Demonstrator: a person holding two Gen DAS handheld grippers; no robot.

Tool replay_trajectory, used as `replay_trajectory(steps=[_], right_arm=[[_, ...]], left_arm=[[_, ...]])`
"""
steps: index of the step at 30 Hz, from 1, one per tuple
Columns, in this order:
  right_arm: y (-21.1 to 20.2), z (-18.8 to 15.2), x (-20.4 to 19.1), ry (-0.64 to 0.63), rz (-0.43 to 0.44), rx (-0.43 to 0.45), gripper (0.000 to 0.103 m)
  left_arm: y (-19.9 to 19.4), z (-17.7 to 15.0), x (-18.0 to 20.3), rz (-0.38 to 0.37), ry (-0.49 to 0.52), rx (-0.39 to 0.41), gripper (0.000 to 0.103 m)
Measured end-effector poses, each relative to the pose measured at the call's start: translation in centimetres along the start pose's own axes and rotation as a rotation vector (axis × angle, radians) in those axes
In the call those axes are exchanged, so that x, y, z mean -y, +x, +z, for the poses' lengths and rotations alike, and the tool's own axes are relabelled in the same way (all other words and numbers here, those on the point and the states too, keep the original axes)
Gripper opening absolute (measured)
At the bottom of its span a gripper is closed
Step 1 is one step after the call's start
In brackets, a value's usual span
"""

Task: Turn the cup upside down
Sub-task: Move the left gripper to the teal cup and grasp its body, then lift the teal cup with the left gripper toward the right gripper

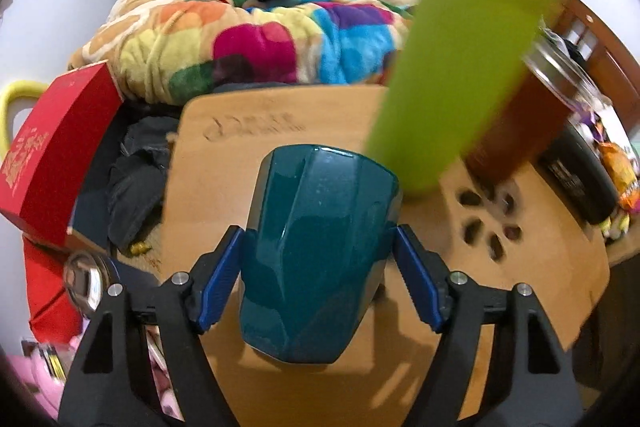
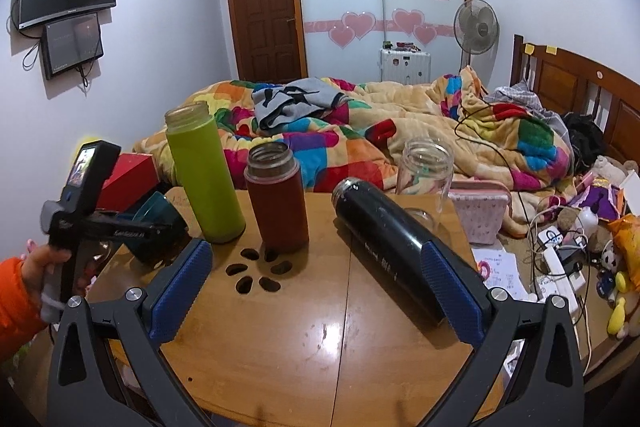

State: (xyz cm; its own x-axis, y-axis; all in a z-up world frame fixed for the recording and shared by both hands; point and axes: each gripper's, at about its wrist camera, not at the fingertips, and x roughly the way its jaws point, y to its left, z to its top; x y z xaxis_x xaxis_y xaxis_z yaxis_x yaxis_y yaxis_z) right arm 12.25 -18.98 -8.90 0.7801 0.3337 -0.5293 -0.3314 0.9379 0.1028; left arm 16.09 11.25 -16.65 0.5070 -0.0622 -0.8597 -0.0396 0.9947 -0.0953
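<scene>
From the left wrist camera, the left gripper (image 1: 316,263) has its blue pads (image 1: 222,279) on either flank of the teal cup (image 1: 316,227), one at nine o'clock and one at three. The left pad looks pressed to the wall; the right one seems to touch or nearly touch, so I take it as clamped, though a sliver of gap there can't be ruled out. The cup's long axis runs straight away from the camera, its blurred far end toward twelve o'clock over the wooden table (image 1: 240,155). Which end is the mouth I can't tell here. A lime-green bottle (image 1: 468,67) leans large at one o'clock, with a brown bottle (image 1: 516,123) just behind it.

From the right wrist camera, the right gripper (image 2: 316,291) hangs with its jaws wide apart, holding nothing. The cup (image 2: 158,215) shows at nine o'clock, tilted, its open mouth facing up and left, tucked beyond the left gripper (image 2: 132,227) that a hand in an orange sleeve (image 2: 40,267) carries. The green bottle (image 2: 204,171) stands upright just beside it, the brown bottle (image 2: 278,199) a little further right, and a black flask (image 2: 384,247) lies on its side toward two o'clock.

So the left gripper is the nearer one, and it's on the cup. I'd judge the flip is partway: a roll of that wrist would bring the mouth down to the table (image 2: 320,327), minding the green bottle close by.
</scene>
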Motion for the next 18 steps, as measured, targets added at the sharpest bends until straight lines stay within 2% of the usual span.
replay_trajectory(steps=[11,18], right_arm=[[-1.3,-2.2,0.9,0.013,-0.012,-0.04,0.103],[-1.7,-3.6,2.6,0.039,-0.036,-0.062,0.103]], left_arm=[[-2.3,-5.2,10.5,-0.083,0.143,0.006,0.075],[-2.4,-5.9,15.5,-0.109,0.153,0.001,0.075]])
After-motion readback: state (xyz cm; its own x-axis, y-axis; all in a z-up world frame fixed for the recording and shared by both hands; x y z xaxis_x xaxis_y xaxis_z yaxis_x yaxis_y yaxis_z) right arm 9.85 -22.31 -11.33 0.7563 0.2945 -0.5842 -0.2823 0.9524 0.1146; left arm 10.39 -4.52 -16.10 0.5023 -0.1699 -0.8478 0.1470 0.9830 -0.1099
